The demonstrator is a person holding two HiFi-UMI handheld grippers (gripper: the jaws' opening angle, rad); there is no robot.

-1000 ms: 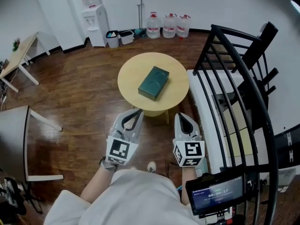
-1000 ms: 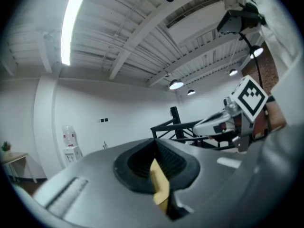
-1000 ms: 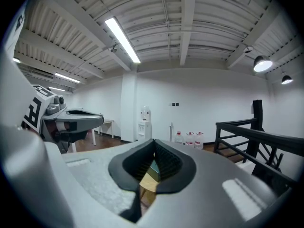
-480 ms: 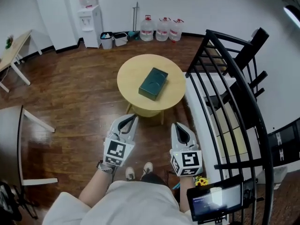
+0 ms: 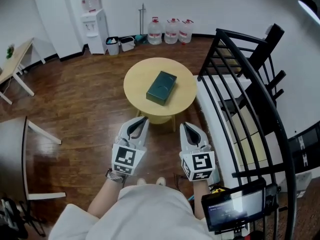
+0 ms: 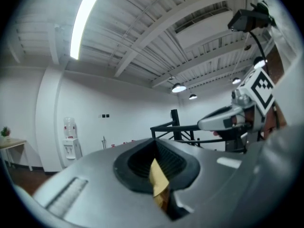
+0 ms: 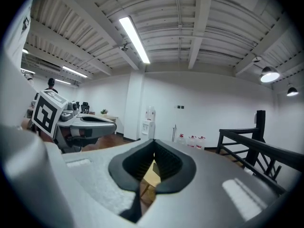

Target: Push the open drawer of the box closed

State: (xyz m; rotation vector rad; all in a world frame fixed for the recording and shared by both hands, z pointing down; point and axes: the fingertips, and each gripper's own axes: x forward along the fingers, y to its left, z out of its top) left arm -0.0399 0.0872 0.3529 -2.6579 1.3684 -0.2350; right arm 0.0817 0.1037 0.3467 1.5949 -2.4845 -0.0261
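Observation:
A dark green box [image 5: 161, 88] lies at the middle of a round yellow table [image 5: 137, 79]; from the head view I cannot make out its drawer. Both grippers hang side by side in front of the person, short of the table's near edge and apart from the box. My left gripper [image 5: 144, 119] is shut with nothing in it, its dark pads meeting in the left gripper view [image 6: 155, 145]. My right gripper [image 5: 183, 125] is shut and empty too, pads pressed together [image 7: 154, 150]. Each gripper view shows the other gripper beside it.
A black metal railing [image 5: 240, 94] runs along the right beside a white bench [image 5: 216, 134]. A water dispenser [image 5: 94, 25], bins [image 5: 120, 43] and water jugs [image 5: 170, 30] line the far wall. A wooden table [image 5: 12, 64] stands left. A small screen [image 5: 235, 209] sits bottom right.
The head view has swayed a little as the person steps. Both grippers stay shut and keep about the same place short of the table. The box has not moved.

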